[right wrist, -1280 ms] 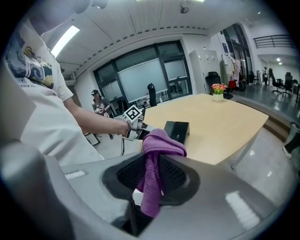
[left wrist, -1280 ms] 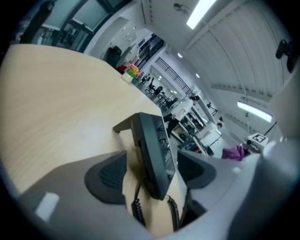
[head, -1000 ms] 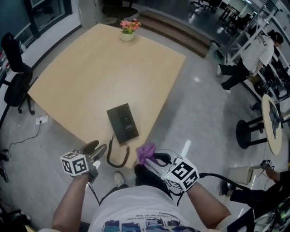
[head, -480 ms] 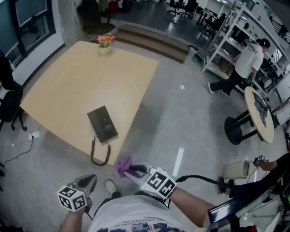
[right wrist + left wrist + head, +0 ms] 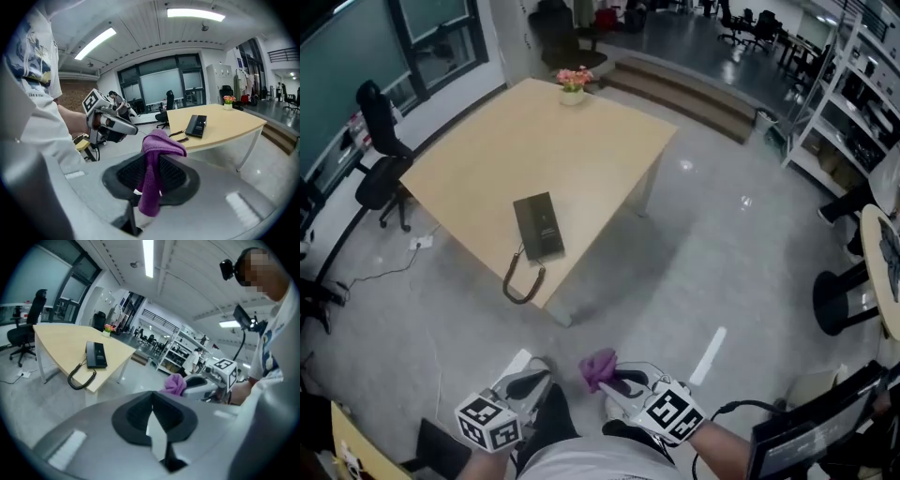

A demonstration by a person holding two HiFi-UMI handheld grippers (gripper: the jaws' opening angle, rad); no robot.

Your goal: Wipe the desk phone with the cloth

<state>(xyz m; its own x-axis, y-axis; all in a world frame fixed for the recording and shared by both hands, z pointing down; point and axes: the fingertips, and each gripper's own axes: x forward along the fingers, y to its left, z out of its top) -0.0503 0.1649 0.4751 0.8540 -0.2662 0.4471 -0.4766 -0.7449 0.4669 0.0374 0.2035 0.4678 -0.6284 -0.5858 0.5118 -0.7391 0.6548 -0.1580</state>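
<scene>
My right gripper [image 5: 150, 180] is clamped on the purple cloth [image 5: 157, 154]. The cloth is pinched between the pads, bunches up above them, and a strip of it hangs down below. My left gripper [image 5: 151, 411] has its jaws pressed together with nothing between them. I hold both grippers low in front of my body, above the grey floor [image 5: 694, 244] and near each other, the left one showing beside the cloth in the right gripper view. The black desk phone [image 5: 539, 225] lies flat on the light wooden table [image 5: 581, 141], close to the edge that faces me and well apart from both grippers. Its coiled cord [image 5: 520, 281] loops over that edge and hangs down. A small pot of pink flowers [image 5: 573, 82] stands at the table's far edge, and a black office chair [image 5: 380, 159] sits off to the table's left.
</scene>
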